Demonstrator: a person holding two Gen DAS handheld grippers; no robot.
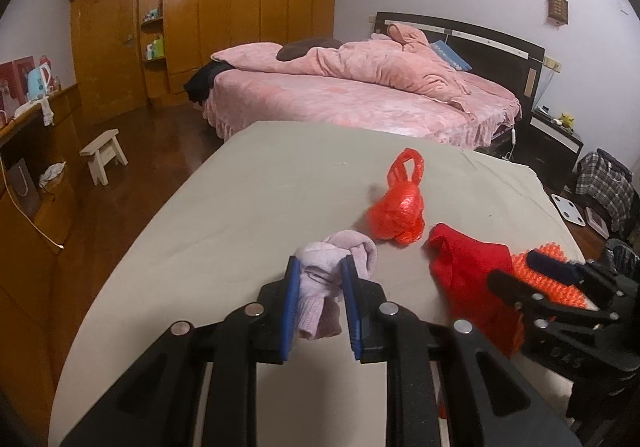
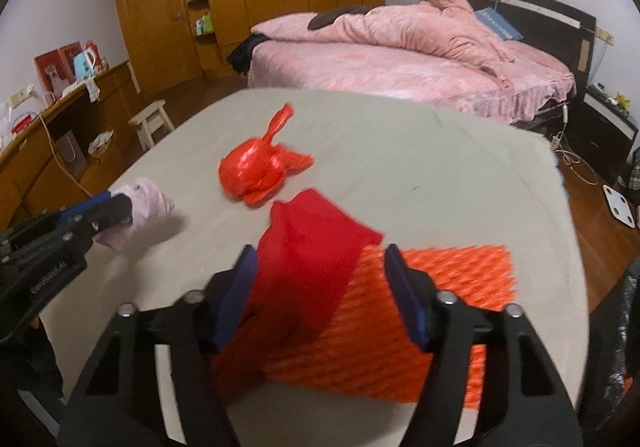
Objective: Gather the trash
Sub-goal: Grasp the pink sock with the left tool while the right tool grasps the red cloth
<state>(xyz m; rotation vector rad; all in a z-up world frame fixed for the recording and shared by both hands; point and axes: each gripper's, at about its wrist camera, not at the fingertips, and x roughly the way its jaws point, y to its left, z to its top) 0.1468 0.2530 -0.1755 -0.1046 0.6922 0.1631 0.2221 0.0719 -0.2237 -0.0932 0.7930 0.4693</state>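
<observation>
While the left gripper (image 1: 320, 287) pinches a pale lilac sock (image 1: 332, 275) between its blue fingers (image 1: 291, 307), the right gripper (image 2: 320, 295) straddles a red cloth (image 2: 312, 243) and an orange foam net (image 2: 432, 287) on the grey counter (image 2: 400, 151); its fingers (image 2: 404, 295) are apart, and contact is too blurred to judge. The left view shows only a sliver of that net behind the right gripper's frame. Beyond lies a knotted red plastic bag (image 1: 400, 207). Only the right view shows black plastic cut off at its right edge. Farthest stands a pink bed (image 1: 360, 95).
</observation>
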